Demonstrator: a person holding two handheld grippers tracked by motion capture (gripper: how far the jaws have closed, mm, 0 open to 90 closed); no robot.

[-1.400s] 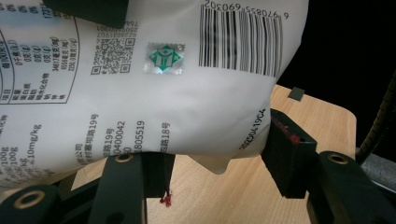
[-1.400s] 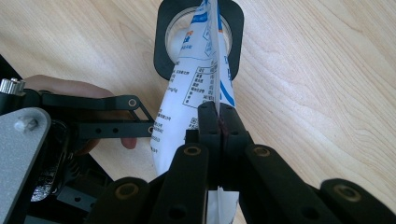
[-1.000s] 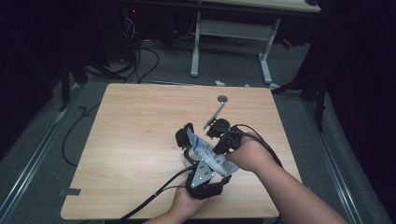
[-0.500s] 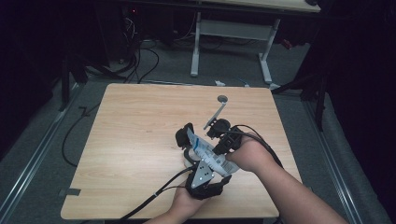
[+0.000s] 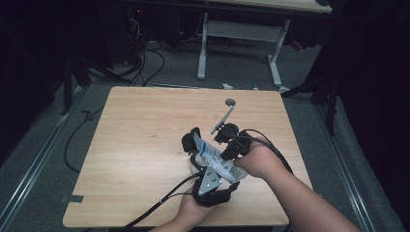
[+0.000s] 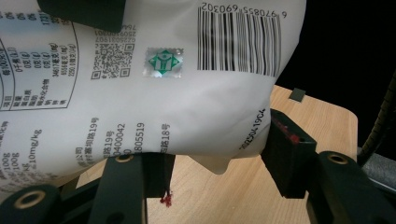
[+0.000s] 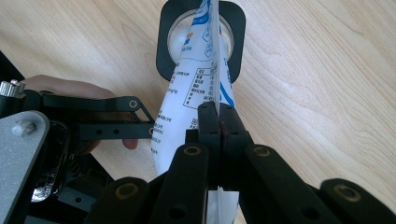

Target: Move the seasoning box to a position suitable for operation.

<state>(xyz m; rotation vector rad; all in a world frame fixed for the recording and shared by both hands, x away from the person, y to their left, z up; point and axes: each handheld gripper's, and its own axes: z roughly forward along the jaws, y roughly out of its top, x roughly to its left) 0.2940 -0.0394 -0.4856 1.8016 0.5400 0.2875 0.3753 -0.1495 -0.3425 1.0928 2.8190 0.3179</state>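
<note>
While both grippers' jaws clamp it, the white pouch (image 5: 211,157) lies lengthwise, tipped toward the black-rimmed cup (image 7: 201,42).

Bag (image 7: 196,93) above round container (image 7: 170,42)

Lab: bare wooden table (image 5: 145,145), floor cables (image 5: 145,63)

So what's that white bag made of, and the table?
The white bag looks like thin plastic film: smooth, slightly glossy, creased, with printed text and a barcode. It could be coated paper; the look leaves that open. The table looks like wood or a wood-pattern laminate: pale with grain lines and a flat matte top.
</note>
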